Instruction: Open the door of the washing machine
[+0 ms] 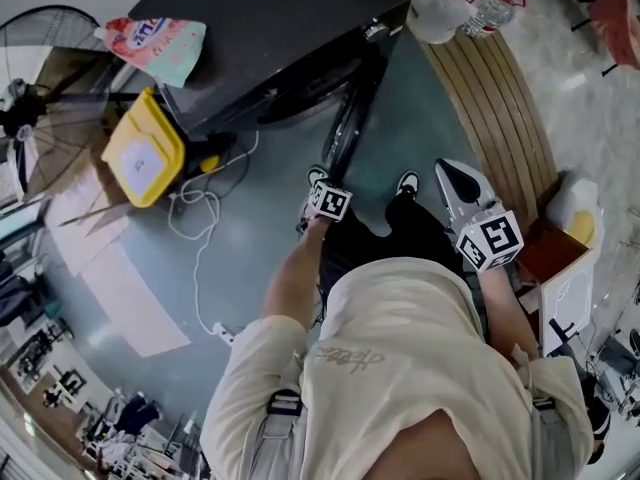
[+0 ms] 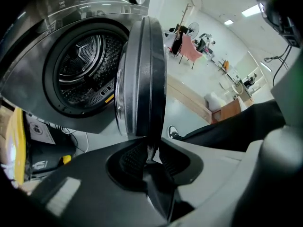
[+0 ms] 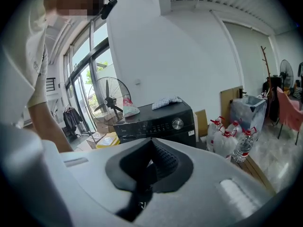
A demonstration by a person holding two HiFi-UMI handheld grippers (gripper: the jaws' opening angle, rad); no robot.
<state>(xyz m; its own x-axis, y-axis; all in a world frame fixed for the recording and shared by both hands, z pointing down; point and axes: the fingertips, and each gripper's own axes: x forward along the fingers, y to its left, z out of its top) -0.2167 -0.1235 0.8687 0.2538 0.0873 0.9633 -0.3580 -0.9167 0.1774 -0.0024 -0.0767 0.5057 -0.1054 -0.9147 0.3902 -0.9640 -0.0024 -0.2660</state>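
The black washing machine (image 1: 270,38) stands at the top of the head view, and its round door (image 1: 350,118) is swung well out toward me. My left gripper (image 1: 325,203) points steeply down and is shut on the door's outer rim. In the left gripper view the door (image 2: 142,74) stands edge-on between the pads, with my left gripper (image 2: 150,150) clamped on its lower edge; the steel drum (image 2: 87,70) is exposed to the left. My right gripper (image 1: 462,190) hangs apart to the right, holding nothing. In the right gripper view my right gripper (image 3: 151,148) has its pads together, and the machine (image 3: 156,122) shows beyond it.
A yellow box (image 1: 145,148) and white cables (image 1: 200,228) lie left of the machine, and a fan (image 1: 40,78) stands farther left. A detergent bag (image 1: 160,43) lies on the machine's top. Water bottles (image 1: 460,3) and a wooden platform (image 1: 500,108) are to the right. My shoe (image 1: 408,183) is beside the door.
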